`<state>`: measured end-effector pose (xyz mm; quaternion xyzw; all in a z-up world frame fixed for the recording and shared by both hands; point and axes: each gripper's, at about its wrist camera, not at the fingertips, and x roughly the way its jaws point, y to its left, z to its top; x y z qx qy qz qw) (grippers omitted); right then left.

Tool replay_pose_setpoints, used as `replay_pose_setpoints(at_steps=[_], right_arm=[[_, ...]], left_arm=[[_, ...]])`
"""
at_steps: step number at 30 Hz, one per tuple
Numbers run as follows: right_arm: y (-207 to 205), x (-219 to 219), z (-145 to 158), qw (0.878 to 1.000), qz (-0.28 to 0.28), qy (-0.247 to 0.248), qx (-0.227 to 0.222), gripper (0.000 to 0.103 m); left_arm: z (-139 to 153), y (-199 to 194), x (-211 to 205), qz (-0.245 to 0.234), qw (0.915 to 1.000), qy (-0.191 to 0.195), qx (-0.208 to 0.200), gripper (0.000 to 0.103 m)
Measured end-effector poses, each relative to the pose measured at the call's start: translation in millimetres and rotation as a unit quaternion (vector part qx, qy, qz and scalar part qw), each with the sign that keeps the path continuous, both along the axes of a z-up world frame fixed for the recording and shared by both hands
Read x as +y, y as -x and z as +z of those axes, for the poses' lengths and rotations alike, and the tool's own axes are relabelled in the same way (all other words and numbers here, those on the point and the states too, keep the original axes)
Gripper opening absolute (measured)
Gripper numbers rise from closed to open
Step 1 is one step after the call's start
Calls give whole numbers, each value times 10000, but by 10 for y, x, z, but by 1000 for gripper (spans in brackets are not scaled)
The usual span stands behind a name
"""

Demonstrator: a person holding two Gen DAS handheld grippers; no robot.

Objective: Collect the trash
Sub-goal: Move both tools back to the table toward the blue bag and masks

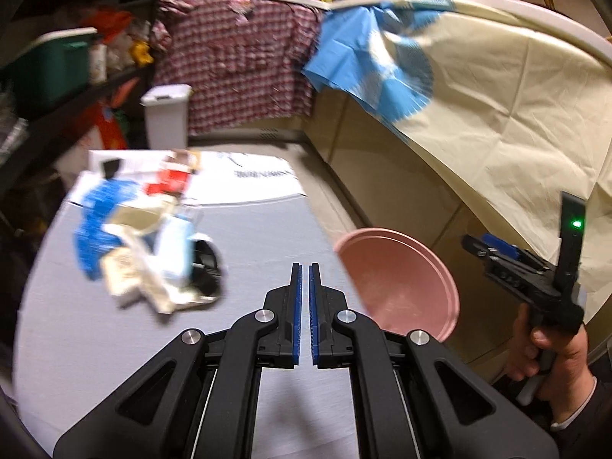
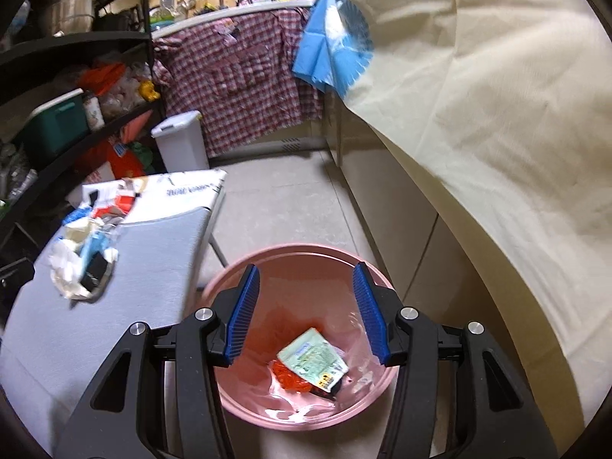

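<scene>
Two grippers, neither holding anything. Right gripper [image 2: 306, 306] poised over pink basin [image 2: 244, 413], jaws apart and empty, directly above green packet [image 2: 311, 355] and red scrap [image 2: 287, 376] lying inside; reads as a drop spot. Basin parked on floor just beside grey table [image 2: 126, 267] for short carries. Left gripper [image 1: 305, 279] pinched shut on nothing, aimed across table toward remaining trash pile [image 1: 145, 256]. Likely next: open, then grab.

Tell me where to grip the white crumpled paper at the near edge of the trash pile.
Take the crumpled white paper by its loose folds at the pile's near edge, coming from above on the near side. It juts out, clear of the black item beside it.
</scene>
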<state>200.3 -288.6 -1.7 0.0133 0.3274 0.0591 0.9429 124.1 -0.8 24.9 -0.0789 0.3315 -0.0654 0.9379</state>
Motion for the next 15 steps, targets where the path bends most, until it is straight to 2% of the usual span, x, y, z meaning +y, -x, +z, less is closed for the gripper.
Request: replay_pose_setpoints(at_steps=[6, 11, 15], right_arm=[[174, 239, 247, 9984, 381, -283, -292, 33], [197, 598, 313, 9950, 783, -527, -331, 32], [125, 972, 266, 9900, 1140, -805, -214, 32]], left_arm=[[236, 138, 712, 418, 9989, -221, -68, 4], [364, 132, 1176, 693, 9962, -463, -243, 4], [283, 66, 1554, 990, 9943, -299, -270, 3]])
